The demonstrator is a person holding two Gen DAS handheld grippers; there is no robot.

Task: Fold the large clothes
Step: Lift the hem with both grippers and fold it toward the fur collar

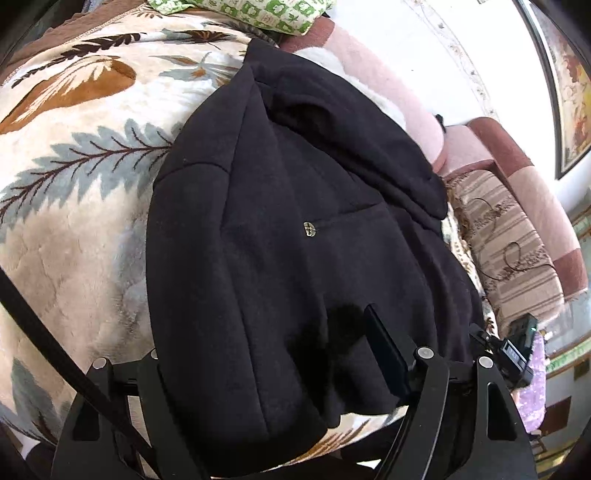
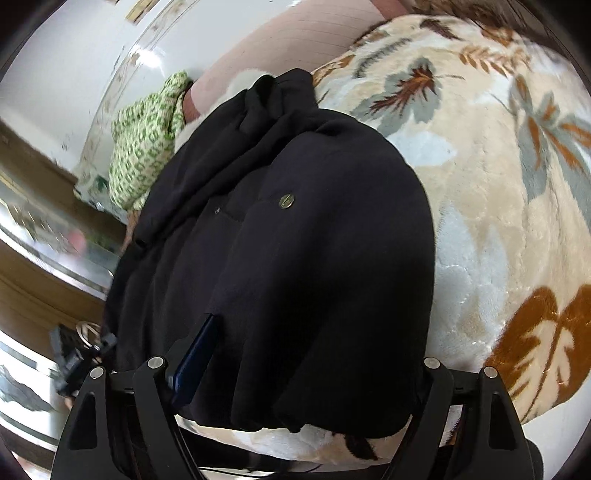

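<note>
A large black garment (image 1: pixel 295 229) with a small metal button (image 1: pixel 309 229) lies folded into a narrow bundle on a leaf-patterned fleece blanket (image 1: pixel 81 206). It also shows in the right wrist view (image 2: pixel 295 258), with its button (image 2: pixel 286 201). My left gripper (image 1: pixel 266 354) is open, its jaws spread wide around the near end of the bundle; only the right finger (image 1: pixel 384 347) shows on top of the cloth. My right gripper (image 2: pixel 306 354) is open too, straddling the same end; its left finger (image 2: pixel 195 358) lies on the cloth.
A green-and-white patterned cloth (image 1: pixel 266 14) lies at the far end, also in the right wrist view (image 2: pixel 144 147). A pink and brown sofa backrest (image 1: pixel 406 103) and a striped cushion (image 1: pixel 517 251) border the blanket. White wall behind.
</note>
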